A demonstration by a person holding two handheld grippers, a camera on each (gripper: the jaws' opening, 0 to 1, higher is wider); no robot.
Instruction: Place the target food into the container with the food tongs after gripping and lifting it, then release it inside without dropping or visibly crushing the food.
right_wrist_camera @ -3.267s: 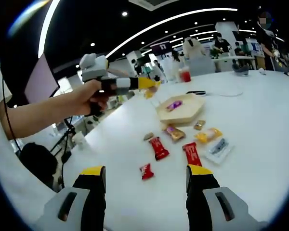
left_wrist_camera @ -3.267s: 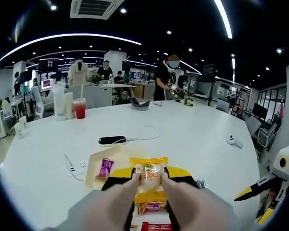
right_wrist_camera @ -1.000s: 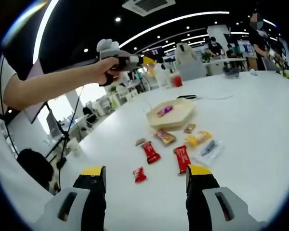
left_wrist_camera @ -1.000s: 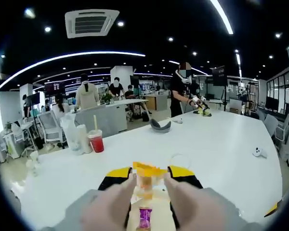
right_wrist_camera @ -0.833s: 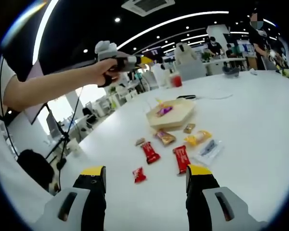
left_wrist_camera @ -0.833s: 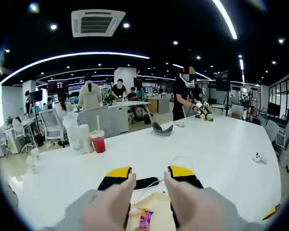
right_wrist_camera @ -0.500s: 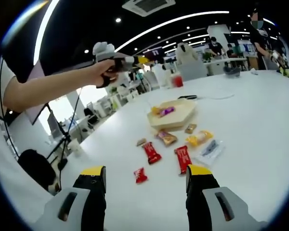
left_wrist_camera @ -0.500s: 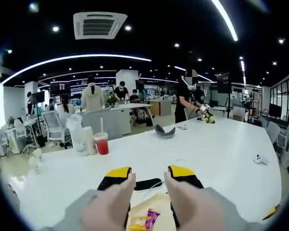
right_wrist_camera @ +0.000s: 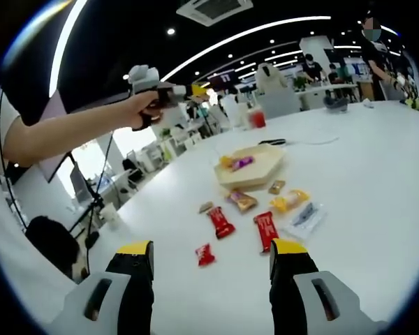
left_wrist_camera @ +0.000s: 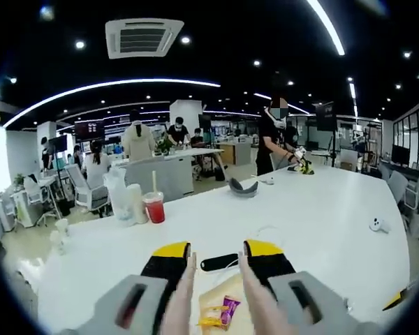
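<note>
My left gripper [left_wrist_camera: 216, 252] is open and hovers over a wooden hexagonal tray [left_wrist_camera: 208, 301]. Pale food tongs [left_wrist_camera: 187, 292] ride between its yellow-tipped jaws, spread apart with nothing in them. A yellow snack packet [left_wrist_camera: 211, 322] and a purple one [left_wrist_camera: 228, 307] lie in the tray. In the right gripper view a hand holds the left gripper [right_wrist_camera: 190, 89] high above and left of the tray [right_wrist_camera: 260, 172], where the yellow packet [right_wrist_camera: 225, 161] and purple packet [right_wrist_camera: 242, 162] rest. My right gripper [right_wrist_camera: 211, 246] stands open and empty over the table.
Several loose snacks lie beside the tray: two red bars [right_wrist_camera: 221, 222], a yellow packet [right_wrist_camera: 288, 201], a small red one [right_wrist_camera: 204, 253]. A black device [left_wrist_camera: 220, 262] with a cable sits beyond the tray. A red drink cup [left_wrist_camera: 153, 207] stands far left. People work at the far end.
The tongs opened and the yellow packet dropped from them into the tray beside the purple one. The left gripper then rose and drew back to the left. The right gripper stayed still.
</note>
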